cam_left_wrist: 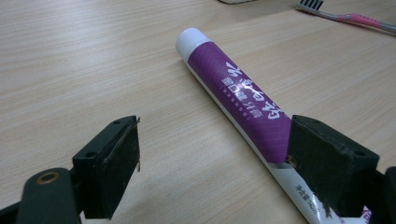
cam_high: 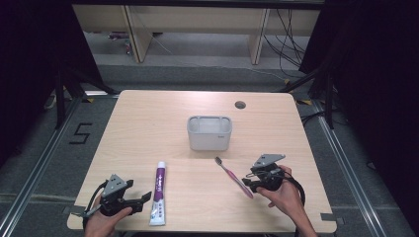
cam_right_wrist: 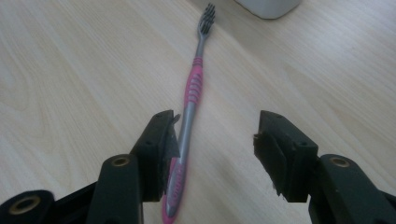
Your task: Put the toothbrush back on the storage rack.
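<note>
Right gripper view: right gripper (cam_right_wrist: 215,140) fingers are standing apart, grasping nothing, toothbrush (cam_right_wrist: 191,100) lying on bench (cam_right_wrist: 70,70) beside one finger (cam_right_wrist: 161,144). Left gripper (cam_left_wrist: 212,158) is released, toothpaste (cam_left_wrist: 233,98) passing behind one finger (cam_left_wrist: 327,163).

A white-grey holder (cam_high: 209,132) with compartments along its open top is set upright near the middle of a light wooden bench (cam_high: 148,128). A round cable hole (cam_high: 240,104) is cut into the bench near the far edge. On the grey floor to the left a black "5" (cam_high: 80,133) is marked. Beyond the bench, wooden furniture legs (cam_high: 136,34) and loose black cables (cam_high: 289,42) are seen.
</note>
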### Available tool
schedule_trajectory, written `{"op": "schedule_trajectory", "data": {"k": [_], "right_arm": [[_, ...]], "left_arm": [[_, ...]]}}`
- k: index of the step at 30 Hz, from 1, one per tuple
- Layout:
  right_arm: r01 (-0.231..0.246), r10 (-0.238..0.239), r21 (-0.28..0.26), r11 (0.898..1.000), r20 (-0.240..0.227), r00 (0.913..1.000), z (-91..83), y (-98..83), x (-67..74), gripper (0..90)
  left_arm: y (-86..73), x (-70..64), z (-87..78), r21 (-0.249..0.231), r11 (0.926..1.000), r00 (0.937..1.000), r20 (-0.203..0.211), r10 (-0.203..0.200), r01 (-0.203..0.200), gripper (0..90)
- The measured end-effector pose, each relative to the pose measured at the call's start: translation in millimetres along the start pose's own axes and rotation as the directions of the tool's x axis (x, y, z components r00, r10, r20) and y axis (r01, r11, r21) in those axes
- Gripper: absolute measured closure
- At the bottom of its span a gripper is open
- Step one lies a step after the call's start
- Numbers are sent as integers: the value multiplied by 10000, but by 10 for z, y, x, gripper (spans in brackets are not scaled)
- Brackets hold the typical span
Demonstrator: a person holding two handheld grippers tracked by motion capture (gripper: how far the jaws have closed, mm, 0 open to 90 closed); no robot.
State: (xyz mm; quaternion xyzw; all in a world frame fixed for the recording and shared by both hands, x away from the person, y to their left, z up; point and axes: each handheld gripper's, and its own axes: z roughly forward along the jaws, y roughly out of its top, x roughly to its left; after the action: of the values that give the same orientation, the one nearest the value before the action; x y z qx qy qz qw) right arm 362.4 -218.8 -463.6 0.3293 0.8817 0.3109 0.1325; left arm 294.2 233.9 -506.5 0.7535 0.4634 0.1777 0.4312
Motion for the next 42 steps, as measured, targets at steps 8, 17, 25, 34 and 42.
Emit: {"op": "schedule_trajectory", "data": {"k": [8,17,25,34,42], "right_arm": [[-3,23,759,9971,-267,9996,123,161,23,553],[-10,83,1613,9869,-444,9990,285,263,86,603],[434,-361,2018,9785,-394,9986,392,319,75,634],[241,-158,2611,9650,-339,9993,465,362,102,673],[480,-365,2764,9599,-465,9983,480,375,63,704]], "left_arm": [[0,-4,-2,19,10000,10000,13,16,-16,167],[1,-10,0,5,10000,10000,75,49,-49,167],[2,-16,-2,-77,10000,10000,22,-11,11,168],[4,-9,-7,-46,10000,10000,62,39,-38,168],[6,-11,-8,-66,10000,10000,72,42,-42,168]]}}
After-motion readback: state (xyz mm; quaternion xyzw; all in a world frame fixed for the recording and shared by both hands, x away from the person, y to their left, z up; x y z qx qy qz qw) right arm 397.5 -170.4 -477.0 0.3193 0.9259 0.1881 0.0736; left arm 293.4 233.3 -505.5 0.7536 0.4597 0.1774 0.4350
